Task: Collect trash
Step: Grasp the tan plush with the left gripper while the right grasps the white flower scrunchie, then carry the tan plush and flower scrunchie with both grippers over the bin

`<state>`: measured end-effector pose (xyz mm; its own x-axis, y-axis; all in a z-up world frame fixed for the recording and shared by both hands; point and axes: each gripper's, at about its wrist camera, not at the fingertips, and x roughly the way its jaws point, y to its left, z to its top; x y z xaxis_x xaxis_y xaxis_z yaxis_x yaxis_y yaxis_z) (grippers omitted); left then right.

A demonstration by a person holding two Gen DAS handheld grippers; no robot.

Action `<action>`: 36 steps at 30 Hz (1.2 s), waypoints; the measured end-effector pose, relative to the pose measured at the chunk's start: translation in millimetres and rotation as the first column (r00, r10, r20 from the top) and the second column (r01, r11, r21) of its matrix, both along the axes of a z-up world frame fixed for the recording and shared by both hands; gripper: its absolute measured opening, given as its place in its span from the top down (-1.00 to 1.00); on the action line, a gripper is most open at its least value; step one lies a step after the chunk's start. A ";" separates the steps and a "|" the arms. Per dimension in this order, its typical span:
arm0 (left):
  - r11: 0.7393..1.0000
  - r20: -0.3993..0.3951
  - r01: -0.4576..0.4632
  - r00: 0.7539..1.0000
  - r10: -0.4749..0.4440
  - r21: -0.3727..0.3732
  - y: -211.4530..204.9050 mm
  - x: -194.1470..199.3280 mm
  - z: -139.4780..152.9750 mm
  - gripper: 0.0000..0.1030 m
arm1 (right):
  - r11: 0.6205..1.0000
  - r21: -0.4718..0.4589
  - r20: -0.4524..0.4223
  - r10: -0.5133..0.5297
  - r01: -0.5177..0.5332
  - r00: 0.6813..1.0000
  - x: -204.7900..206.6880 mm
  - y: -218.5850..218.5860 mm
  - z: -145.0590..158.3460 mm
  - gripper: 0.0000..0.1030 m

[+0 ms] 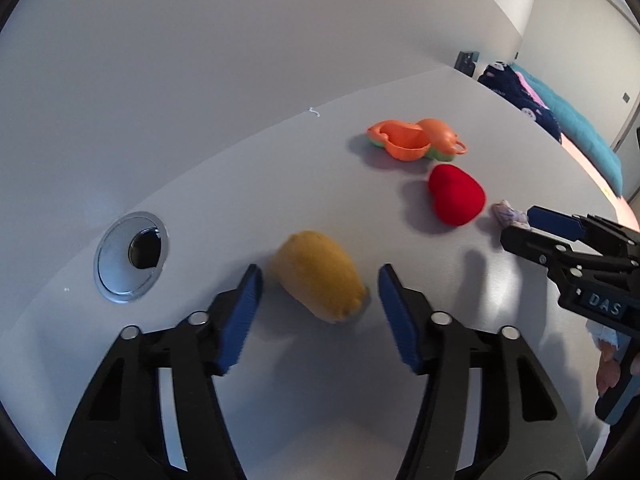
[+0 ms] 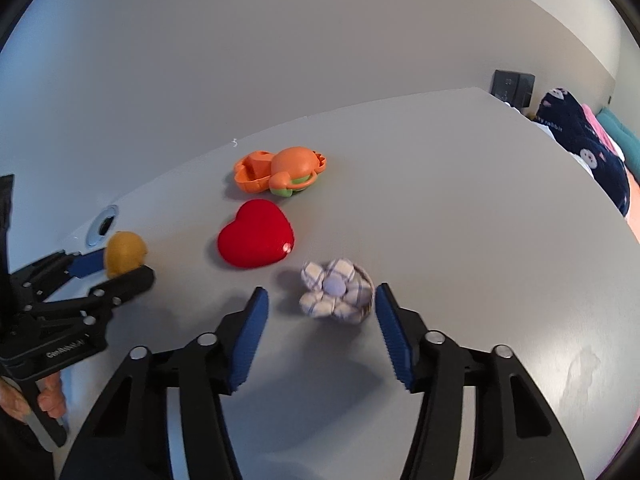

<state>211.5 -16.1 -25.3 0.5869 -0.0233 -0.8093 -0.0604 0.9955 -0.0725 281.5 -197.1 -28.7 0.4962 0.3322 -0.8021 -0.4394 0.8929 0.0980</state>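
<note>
A yellow plush lump (image 1: pixel 318 276) lies on the grey table (image 1: pixel 248 184), just ahead of and between the fingers of my open left gripper (image 1: pixel 320 280). It also shows in the right wrist view (image 2: pixel 124 254). A checked fabric flower (image 2: pixel 336 292) lies between the fingertips of my open right gripper (image 2: pixel 320 300); in the left wrist view only its edge (image 1: pixel 508 212) shows beside the right gripper (image 1: pixel 540 224). A red plush heart (image 1: pixel 456 194) (image 2: pixel 256 234) and an orange plastic toy (image 1: pixel 416 140) (image 2: pixel 280 170) lie farther back. The left gripper (image 2: pixel 100 268) shows at the left of the right wrist view.
A chrome cable grommet (image 1: pixel 130 256) is set in the table at the left. A grey wall (image 1: pixel 200 60) stands behind the table. A dark patterned cushion (image 2: pixel 580 148) and teal bedding (image 1: pixel 576 124) lie beyond the table's right edge, near a black box (image 2: pixel 512 84).
</note>
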 end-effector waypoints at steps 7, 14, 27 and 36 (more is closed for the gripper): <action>1.000 0.013 -0.009 1.000 0.009 -0.007 9.0 0.4 0.2 0.20 | 0.999 -0.032 0.023 0.007 -0.006 1.000 5.8 5.0 -2.5 0.43; 1.000 0.023 0.002 1.000 -0.002 0.012 5.8 -2.9 2.0 0.21 | 1.000 -0.005 0.004 0.001 -0.001 1.000 0.9 0.3 2.0 0.64; 0.999 0.069 0.042 0.997 -0.042 0.003 -18.6 -14.5 28.8 0.21 | 0.998 0.053 0.017 -0.029 0.028 0.999 -18.5 -24.1 26.2 0.65; 0.996 0.085 0.088 0.992 -0.088 0.007 -56.5 -29.2 43.1 0.21 | 0.996 0.070 0.042 -0.055 0.052 0.998 -46.5 -52.1 45.6 0.65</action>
